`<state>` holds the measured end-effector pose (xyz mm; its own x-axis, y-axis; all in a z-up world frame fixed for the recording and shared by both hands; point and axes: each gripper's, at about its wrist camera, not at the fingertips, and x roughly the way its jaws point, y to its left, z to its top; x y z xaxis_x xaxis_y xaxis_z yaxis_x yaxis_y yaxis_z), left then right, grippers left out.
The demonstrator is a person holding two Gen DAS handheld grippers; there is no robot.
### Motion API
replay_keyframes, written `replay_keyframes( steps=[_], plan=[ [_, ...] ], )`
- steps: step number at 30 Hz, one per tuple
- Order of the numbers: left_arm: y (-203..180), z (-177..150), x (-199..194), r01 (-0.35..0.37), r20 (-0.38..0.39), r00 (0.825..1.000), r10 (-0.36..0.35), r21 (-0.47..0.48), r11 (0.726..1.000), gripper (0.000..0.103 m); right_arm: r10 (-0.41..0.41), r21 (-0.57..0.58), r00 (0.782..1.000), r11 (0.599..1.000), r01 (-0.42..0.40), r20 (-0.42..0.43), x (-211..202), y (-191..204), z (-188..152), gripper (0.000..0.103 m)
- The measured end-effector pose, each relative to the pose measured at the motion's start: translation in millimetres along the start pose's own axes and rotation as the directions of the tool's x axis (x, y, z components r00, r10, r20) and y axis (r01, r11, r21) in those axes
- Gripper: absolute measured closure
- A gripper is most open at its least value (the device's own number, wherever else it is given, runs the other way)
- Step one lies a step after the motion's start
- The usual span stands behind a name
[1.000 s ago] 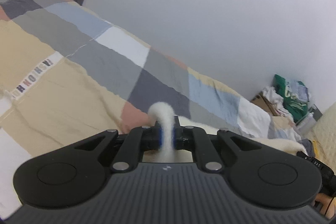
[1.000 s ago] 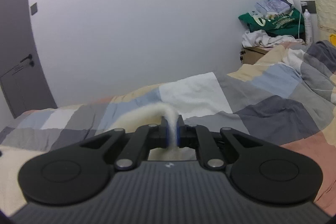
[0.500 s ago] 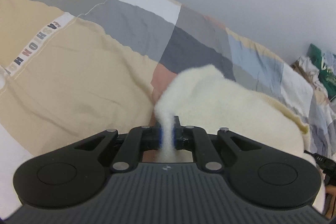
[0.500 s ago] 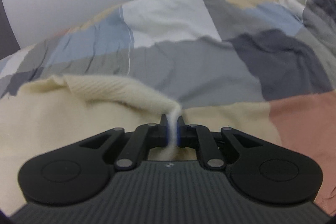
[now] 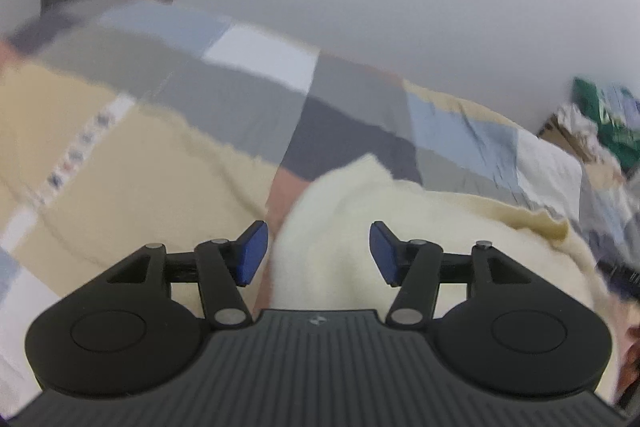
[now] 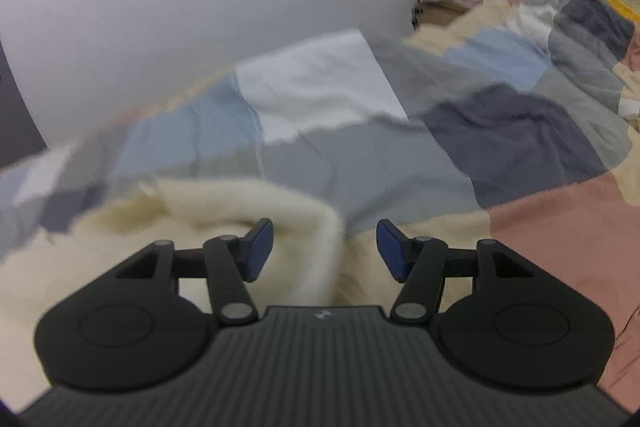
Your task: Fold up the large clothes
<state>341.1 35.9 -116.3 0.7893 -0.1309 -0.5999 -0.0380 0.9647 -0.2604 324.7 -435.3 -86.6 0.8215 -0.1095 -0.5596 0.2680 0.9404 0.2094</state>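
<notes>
Soft, even indoor light, no hard shadows or glare. Both fisheye views are motion-blurred, worst toward the edges, where straight lines bow.

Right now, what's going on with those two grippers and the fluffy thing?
Left gripper, right gripper: jaws just opened. Cream sweater released onto patchwork quilt. Nothing in the way.

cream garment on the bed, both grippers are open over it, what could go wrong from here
1. The cream garment has a rolled, bunched edge between the open right gripper; it has just been opening, and the fold may settle uneven.
2. Fabric lies between the left gripper, also just opened; pulling back could snag the fuzzy cloth on a blue pad and drag it out of place.
3. The patchwork quilt underneath is wrinkled, so the garment may not lie flat.
</notes>
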Motion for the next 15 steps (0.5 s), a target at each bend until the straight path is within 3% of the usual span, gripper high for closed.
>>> replay_keyframes(
  steps=[4,8,15],
  plan=[
    [-30,-7,-18,0.068,0.024,0.997,-0.07,0.087,0.994,0.041,0.052,-0.048,0.996,0.998,-0.049,0.071,-32,21,1,0.044],
    [-51,-19,-17,0.092,-0.01,0.996,-0.091,0.142,0.986,0.041,0.149,-0.092,0.989,0.985,-0.147,0.007,-49,47,-10,0.044],
    [-64,-34,5,0.105,-0.091,0.992,-0.09,0.178,0.978,0.041,0.217,-0.183,0.97,0.955,-0.235,-0.113,-49,79,-37,0.044]
  ],
)
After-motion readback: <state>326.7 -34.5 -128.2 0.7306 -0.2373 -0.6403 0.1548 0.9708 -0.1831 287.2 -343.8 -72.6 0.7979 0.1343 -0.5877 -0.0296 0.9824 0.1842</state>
